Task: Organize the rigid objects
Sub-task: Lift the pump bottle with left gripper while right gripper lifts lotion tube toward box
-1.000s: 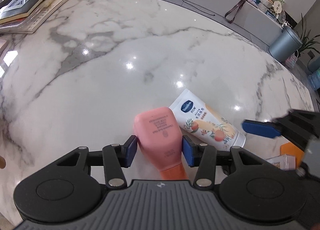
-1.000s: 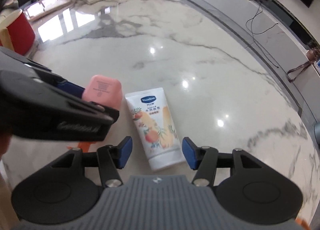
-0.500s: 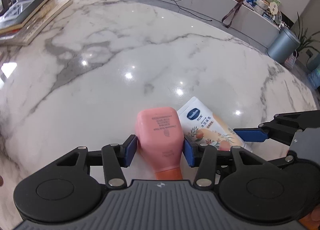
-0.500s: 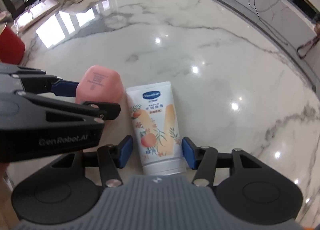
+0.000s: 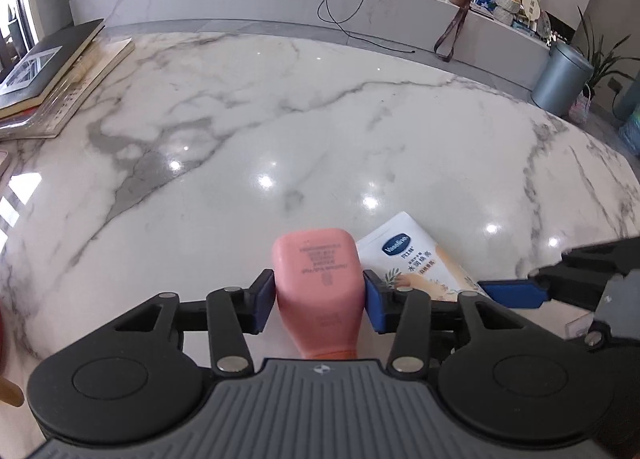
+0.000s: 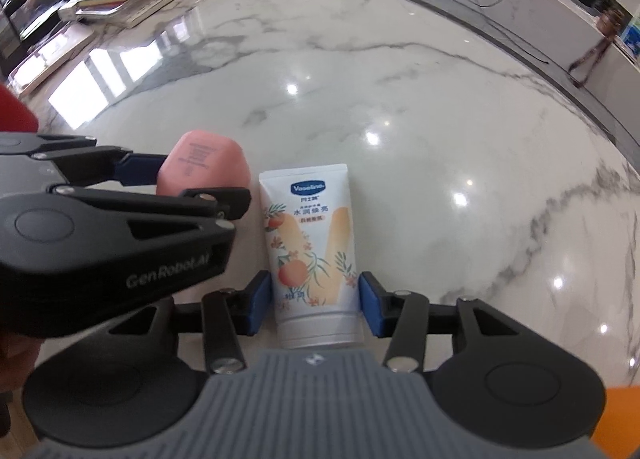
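A pink tube [image 5: 320, 283] sits between the blue pads of my left gripper [image 5: 319, 301], which is shut on it; it also shows in the right wrist view [image 6: 202, 167]. A white Vaseline tube [image 6: 310, 247] lies on the marble table beside it, cap end toward me; it also shows in the left wrist view [image 5: 416, 263]. My right gripper [image 6: 314, 303] straddles the white tube near its cap, pads close to its sides, with small gaps still showing. The right gripper's finger shows at the right edge of the left wrist view [image 5: 512, 293].
The marble table [image 5: 280, 131] stretches ahead. Stacked books [image 5: 52, 75] lie at its far left edge. A red object [image 6: 14, 115] stands at the left. Something orange [image 6: 622, 415] is at the lower right. A grey bin [image 5: 560, 81] stands beyond the table.
My right gripper has moved forward over the white tube and its jaws have narrowed around it. My left gripper has tilted up a little with the pink tube.
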The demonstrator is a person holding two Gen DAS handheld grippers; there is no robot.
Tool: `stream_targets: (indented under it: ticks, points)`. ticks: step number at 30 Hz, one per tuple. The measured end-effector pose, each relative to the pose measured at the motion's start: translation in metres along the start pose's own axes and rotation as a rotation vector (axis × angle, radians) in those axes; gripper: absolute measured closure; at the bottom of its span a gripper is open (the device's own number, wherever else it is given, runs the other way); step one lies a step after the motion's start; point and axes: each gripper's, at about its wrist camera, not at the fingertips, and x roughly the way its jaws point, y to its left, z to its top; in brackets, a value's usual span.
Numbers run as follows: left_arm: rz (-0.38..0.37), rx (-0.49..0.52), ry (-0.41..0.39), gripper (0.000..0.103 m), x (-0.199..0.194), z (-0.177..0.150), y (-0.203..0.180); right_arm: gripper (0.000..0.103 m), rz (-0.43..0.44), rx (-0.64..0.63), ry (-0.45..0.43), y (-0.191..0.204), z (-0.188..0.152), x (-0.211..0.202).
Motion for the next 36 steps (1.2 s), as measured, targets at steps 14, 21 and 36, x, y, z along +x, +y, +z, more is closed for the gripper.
stream_targets:
  ticks: [14,21,36]
  points:
    - [-0.074,0.008,0.018,0.053,-0.013,-0.008,-0.004,0.059,-0.032,0.141,-0.004,-0.001,-0.040,-0.023]
    - [-0.156,-0.011,-0.013,0.053,-0.047,-0.010,-0.010,0.059,-0.022,0.164,-0.074,0.000,-0.058,-0.068]
    - [-0.393,-0.042,-0.085,0.053,-0.149,-0.019,-0.085,0.058,-0.135,0.290,-0.308,-0.052,-0.129,-0.221]
